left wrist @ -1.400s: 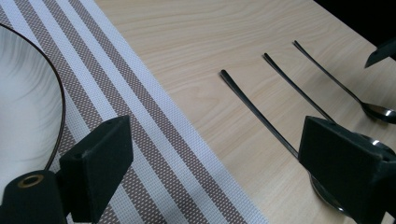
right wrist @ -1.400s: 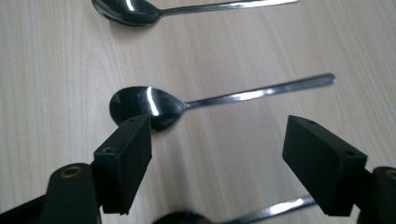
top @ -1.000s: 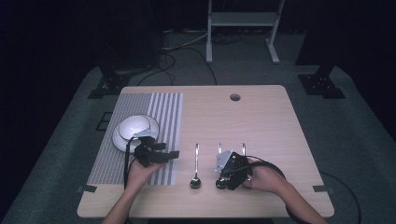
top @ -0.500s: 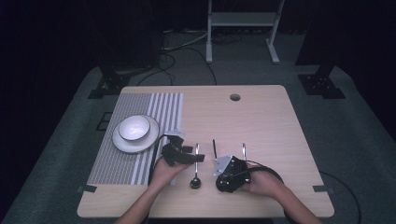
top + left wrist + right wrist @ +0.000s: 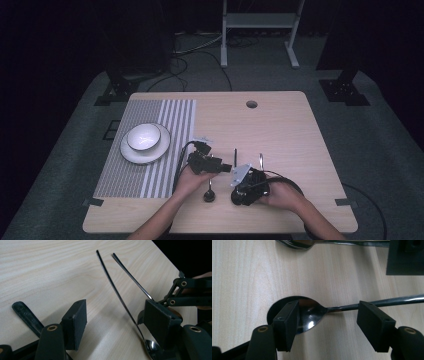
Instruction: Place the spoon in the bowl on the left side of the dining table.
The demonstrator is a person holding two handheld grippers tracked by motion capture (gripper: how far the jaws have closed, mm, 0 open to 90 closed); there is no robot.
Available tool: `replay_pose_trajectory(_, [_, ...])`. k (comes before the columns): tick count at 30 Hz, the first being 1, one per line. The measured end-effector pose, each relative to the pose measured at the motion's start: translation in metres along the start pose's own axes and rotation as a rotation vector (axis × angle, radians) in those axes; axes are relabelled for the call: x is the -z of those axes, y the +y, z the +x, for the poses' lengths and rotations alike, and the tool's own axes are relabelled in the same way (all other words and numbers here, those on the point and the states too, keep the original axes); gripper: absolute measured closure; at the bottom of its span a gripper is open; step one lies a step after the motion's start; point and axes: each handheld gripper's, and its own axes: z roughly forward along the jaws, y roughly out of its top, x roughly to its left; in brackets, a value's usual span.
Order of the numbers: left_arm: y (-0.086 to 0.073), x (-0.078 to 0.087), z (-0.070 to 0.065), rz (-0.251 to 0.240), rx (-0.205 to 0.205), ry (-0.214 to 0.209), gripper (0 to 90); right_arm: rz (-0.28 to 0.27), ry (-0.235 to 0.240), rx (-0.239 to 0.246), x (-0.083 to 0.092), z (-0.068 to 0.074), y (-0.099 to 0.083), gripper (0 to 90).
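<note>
Three utensils lie side by side near the table's front edge: a black-handled one (image 5: 209,195), a middle spoon (image 5: 235,156) and a right spoon (image 5: 260,161). My left gripper (image 5: 226,167) points right at the middle spoon. Its jaws have just been closing and stand open (image 5: 116,315). The middle spoon's handle (image 5: 112,287) runs through the gap close to the right pad, and no pad presses on it. The black handle (image 5: 23,311) lies under the left jaw. My right gripper (image 5: 242,182) is open (image 5: 328,317) astride the right spoon's bowl (image 5: 308,315).
A white bowl (image 5: 144,137) sits on a white plate (image 5: 131,154) on the striped mat (image 5: 165,115) at the left. A round hole (image 5: 251,104) lies near the table's far edge. Cables trail from both grippers toward the front.
My left gripper has moved right, from beside the plate on the mat to the middle spoon. The right hand has stayed over its spoon.
</note>
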Motion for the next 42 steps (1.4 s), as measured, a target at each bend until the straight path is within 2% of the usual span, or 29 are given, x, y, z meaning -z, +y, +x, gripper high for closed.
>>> replay_pose_trajectory(8, [0.004, -0.006, 0.001, 0.007, 0.016, -0.011, 36.9, -0.011, 0.008, -0.008, 0.000, -0.002, -0.002, 33.3])
replay_pose_trajectory(15, [0.013, -0.014, 0.001, 0.022, 0.027, -0.003, 40.6, -0.017, 0.009, -0.008, 0.000, -0.001, -0.003, 33.3])
replay_pose_trajectory(20, [0.022, -0.020, 0.001, 0.014, 0.041, -0.002, 44.4, -0.022, 0.014, -0.010, 0.000, -0.002, -0.003, 33.3])
replay_pose_trajectory(22, [0.026, -0.025, 0.001, 0.036, 0.039, 0.009, 47.1, -0.027, 0.015, -0.008, 0.000, -0.002, -0.004, 33.4])
replay_pose_trajectory(26, [0.028, -0.027, 0.002, 0.044, 0.034, 0.013, 53.2, -0.031, 0.014, -0.008, 0.000, -0.002, -0.005, 33.5])
replay_pose_trajectory(28, [0.028, -0.029, 0.004, 0.039, 0.050, 0.001, 59.3, -0.037, 0.014, -0.006, 0.000, -0.002, -0.005, 33.6])
replay_pose_trajectory(29, [0.028, -0.030, 0.006, 0.034, 0.061, -0.010, 59.3, -0.037, 0.014, -0.006, 0.000, -0.002, -0.005, 33.6])
replay_pose_trajectory(31, [0.028, -0.031, 0.008, 0.043, 0.055, -0.012, 66.5, -0.040, 0.013, -0.006, 0.000, -0.002, -0.006, 34.0])
replay_pose_trajectory(32, [0.027, -0.032, 0.008, 0.047, 0.053, -0.014, 66.5, -0.040, 0.013, -0.006, 0.000, -0.002, -0.006, 34.0])
replay_pose_trajectory(36, [0.027, -0.033, 0.010, 0.036, 0.057, -0.042, 76.5, -0.037, 0.013, 0.001, 0.000, -0.002, -0.005, 34.1])
replay_pose_trajectory(39, [0.026, -0.032, 0.012, 0.028, 0.067, -0.057, 77.9, -0.036, 0.012, 0.002, 0.000, -0.002, -0.005, 34.0])
replay_pose_trajectory(42, [0.025, -0.029, 0.012, -0.002, 0.074, -0.084, 80.0, -0.045, 0.006, -0.005, 0.000, -0.002, -0.007, 33.9])
